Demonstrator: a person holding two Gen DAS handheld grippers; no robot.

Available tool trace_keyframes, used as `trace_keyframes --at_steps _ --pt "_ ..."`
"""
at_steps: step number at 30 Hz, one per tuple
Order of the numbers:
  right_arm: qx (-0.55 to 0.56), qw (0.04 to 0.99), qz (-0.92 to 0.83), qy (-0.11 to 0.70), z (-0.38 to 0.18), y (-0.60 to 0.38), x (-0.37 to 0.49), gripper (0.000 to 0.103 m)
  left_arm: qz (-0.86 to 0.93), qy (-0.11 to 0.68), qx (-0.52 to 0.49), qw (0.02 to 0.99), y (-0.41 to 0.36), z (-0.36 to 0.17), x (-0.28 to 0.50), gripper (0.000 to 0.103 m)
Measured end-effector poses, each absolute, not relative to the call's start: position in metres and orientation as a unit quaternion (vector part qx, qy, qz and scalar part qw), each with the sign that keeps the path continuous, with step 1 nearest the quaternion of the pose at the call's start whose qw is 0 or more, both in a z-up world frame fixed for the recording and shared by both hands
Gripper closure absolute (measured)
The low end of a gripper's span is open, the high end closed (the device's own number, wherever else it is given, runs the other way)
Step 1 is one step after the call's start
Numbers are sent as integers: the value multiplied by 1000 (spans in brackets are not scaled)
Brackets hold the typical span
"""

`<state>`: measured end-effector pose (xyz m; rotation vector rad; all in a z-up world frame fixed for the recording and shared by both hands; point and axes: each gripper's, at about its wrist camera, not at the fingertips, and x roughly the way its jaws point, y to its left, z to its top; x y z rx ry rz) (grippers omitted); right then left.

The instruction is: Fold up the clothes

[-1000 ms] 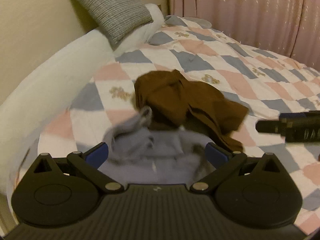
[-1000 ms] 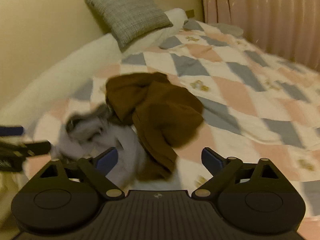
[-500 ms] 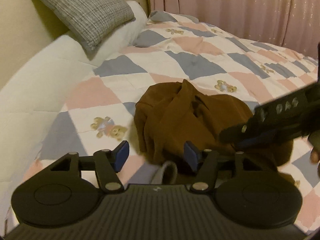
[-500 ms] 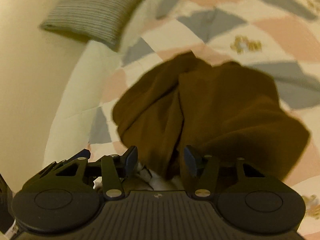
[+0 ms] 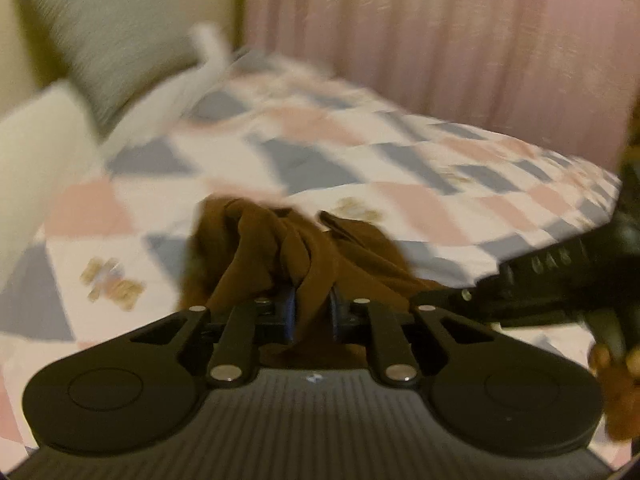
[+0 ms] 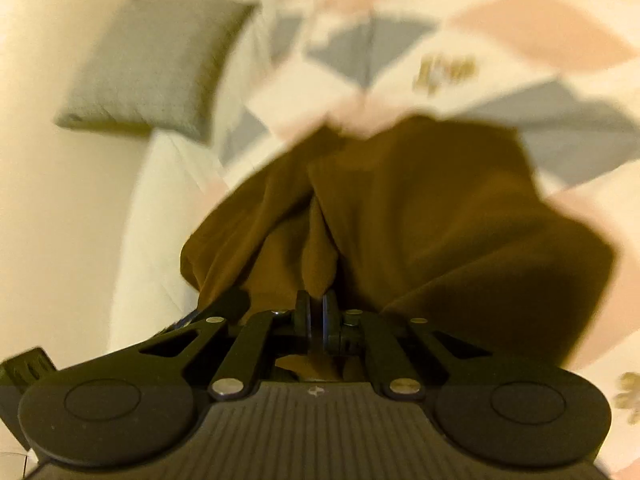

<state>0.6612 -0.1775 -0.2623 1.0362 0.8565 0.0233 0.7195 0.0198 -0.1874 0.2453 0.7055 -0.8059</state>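
A crumpled brown garment [image 5: 256, 248] lies on the patchwork bedspread [image 5: 360, 152]. My left gripper [image 5: 312, 312] has a bunch of its cloth between the blue pads, and the jaws are closing on it. In the right wrist view the same brown garment [image 6: 440, 220] fills the middle. My right gripper [image 6: 316, 316] is shut on a thin fold of it. The right gripper's black body [image 5: 552, 280] reaches in from the right of the left wrist view, just beside my left one, with a hand [image 5: 616, 368] behind it. Both views are blurred.
A grey cushion [image 5: 108, 40] leans on the wall at the bed's head, above a long white bolster [image 5: 40, 140]. Pink curtains [image 5: 440, 40] hang along the far side. The same cushion [image 6: 160, 68] shows in the right wrist view.
Both grippers have dropped onto the brown garment and gone from wide open to closed on its cloth. The grey garment seen a second ago is out of view.
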Motion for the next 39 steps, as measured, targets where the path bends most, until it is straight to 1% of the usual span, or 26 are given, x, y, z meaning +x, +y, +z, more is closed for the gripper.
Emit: trace_keyframes --at_steps 2,5,6,8,10,13,14,15,16,17,18,19,20,22,24,25,26,28,29,31,33,34,35,36,37,39 --pt "492 788 9 370 -251 -191 622 99 -412 315 129 845 11 -174 676 91" --pt "496 799 1 340 -236 -209 548 99 -459 308 146 820 -5 -160 606 90" --pt "499 798 -6 337 -232 -215 524 99 -476 322 141 806 -9 -160 584 90" --pt "500 795 -34 341 -226 -226 467 99 -508 353 126 776 -13 -165 540 85" --pt "494 787 -76 361 -224 -233 413 99 -516 404 128 744 -13 -186 503 83" --pt "481 739 -171 439 -242 -240 338 99 -498 487 148 702 -7 -227 458 69" --pt "481 712 -198 472 -252 -242 318 92 -486 507 157 695 -2 -238 451 69" --pt "484 681 -214 506 -263 -242 300 92 -474 526 165 687 2 -249 444 69" --pt "479 666 -225 526 -270 -240 288 88 -466 538 168 682 5 -257 442 69" --pt "464 664 -232 538 -271 -237 278 77 -456 549 169 680 8 -264 443 69" --pt "448 664 -238 549 -271 -234 269 70 -450 556 164 679 8 -270 445 67" --pt "425 675 -238 555 -267 -231 266 57 -444 560 159 681 8 -274 449 67" --pt "395 695 -234 554 -260 -227 271 52 -439 560 154 686 5 -278 453 67" --pt "329 740 -211 548 -248 -218 288 52 -430 556 142 697 -4 -281 462 66" --pt "242 788 -169 540 -238 -198 309 43 -424 549 132 708 -12 -282 469 66" --pt "207 801 -157 540 -234 -187 318 38 -425 543 127 713 -11 -281 469 64" --pt "173 811 -151 539 -235 -178 328 36 -426 537 122 718 -11 -280 470 61" --pt "106 828 -140 532 -236 -161 347 35 -421 534 114 724 -17 -283 473 56" --pt "82 836 -145 523 -241 -158 354 30 -419 536 110 724 -19 -283 475 56" --pt "75 844 -143 512 -251 -154 363 21 -415 543 105 722 -19 -287 478 56" --pt "109 834 -129 525 -264 -159 373 24 -419 544 103 719 -24 -290 477 56" --pt "121 833 -125 525 -270 -160 377 32 -422 545 104 717 -28 -292 474 56" --pt "125 835 -126 522 -276 -163 379 56 -427 547 100 713 -32 -294 473 56" --pt "137 832 -130 522 -283 -174 383 73 -433 550 92 708 -38 -298 471 56" --pt "149 829 -133 522 -290 -185 386 98 -438 554 84 703 -43 -301 470 56" --pt "198 829 -132 506 -293 -203 385 98 -439 559 67 700 -55 -312 470 55"
